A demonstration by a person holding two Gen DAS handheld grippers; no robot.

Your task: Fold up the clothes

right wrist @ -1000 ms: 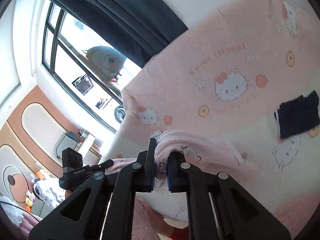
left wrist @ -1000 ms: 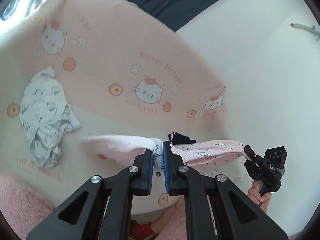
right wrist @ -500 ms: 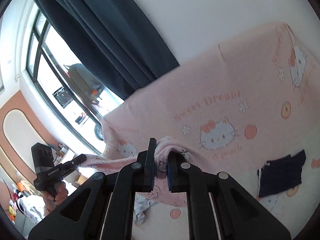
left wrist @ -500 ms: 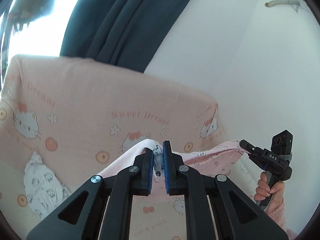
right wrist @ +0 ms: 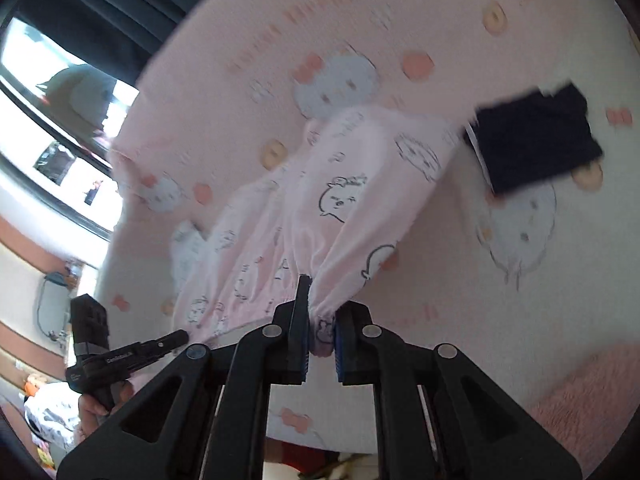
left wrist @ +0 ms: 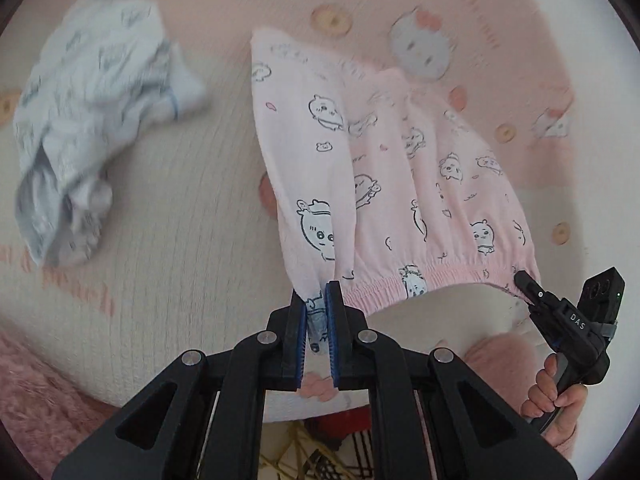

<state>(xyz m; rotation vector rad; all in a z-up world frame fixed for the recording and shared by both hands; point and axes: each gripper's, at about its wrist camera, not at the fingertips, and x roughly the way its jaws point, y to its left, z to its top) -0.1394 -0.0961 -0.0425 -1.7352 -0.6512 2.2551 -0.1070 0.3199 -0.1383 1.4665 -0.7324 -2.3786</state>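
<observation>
Pink pyjama trousers [left wrist: 392,184] with cartoon prints stretch away from me over the bed, waistband nearest. My left gripper [left wrist: 317,312] is shut on one end of the elastic waistband. My right gripper [right wrist: 322,330] is shut on the other end, seen in the left wrist view as the black tool [left wrist: 560,320] held by a hand. The trousers [right wrist: 320,208] spread out over the pink and cream Hello Kitty bedspread [left wrist: 160,200], legs pointing to the far side. The left gripper [right wrist: 176,338] shows at the lower left of the right wrist view.
A crumpled white printed garment [left wrist: 92,112] lies on the bedspread to the left. A folded dark navy garment [right wrist: 536,136] lies to the right of the trousers. Dark curtains [right wrist: 120,12] and a window [right wrist: 60,120] stand beyond the bed. A pink fluffy rug [right wrist: 580,392] borders the near edge.
Both grippers have swung down from a raised position, and the trousers, held up in the air before, now spread out over the bedspread. Both views are blurred by motion.
</observation>
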